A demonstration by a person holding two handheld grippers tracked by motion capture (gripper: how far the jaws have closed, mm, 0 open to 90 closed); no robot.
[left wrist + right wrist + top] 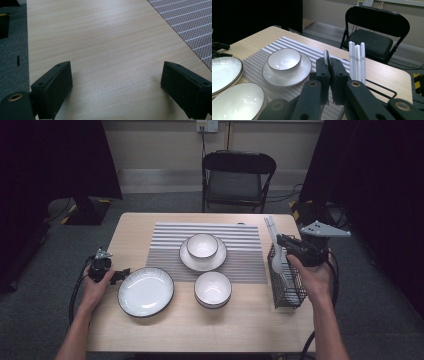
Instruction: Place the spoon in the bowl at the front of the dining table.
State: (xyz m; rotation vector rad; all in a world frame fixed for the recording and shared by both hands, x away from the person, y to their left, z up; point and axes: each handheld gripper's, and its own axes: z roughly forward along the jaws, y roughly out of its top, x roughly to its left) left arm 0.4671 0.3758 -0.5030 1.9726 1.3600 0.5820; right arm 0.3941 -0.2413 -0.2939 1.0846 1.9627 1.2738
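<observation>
My right gripper (281, 241) (329, 65) hangs over the black wire basket (289, 287), shut on the thin handle of a white spoon (278, 264) (326, 55). The spoon's lower end hangs down into the basket. Several white chopsticks (270, 227) (357, 60) stand in the basket's far end, just beyond the jaws. My left gripper (120, 274) (116, 82) rests low at the table's left side, open, with bare wood between its jaws. It lies just left of a white dark-rimmed plate (145, 291).
A striped placemat (165, 245) (190, 27) carries a bowl (202, 244) (284, 60) on a saucer (220, 260) (305, 72). Another bowl (213, 288) (237, 102) sits at the mat's near edge. A black folding chair (238, 175) (374, 32) stands behind the table.
</observation>
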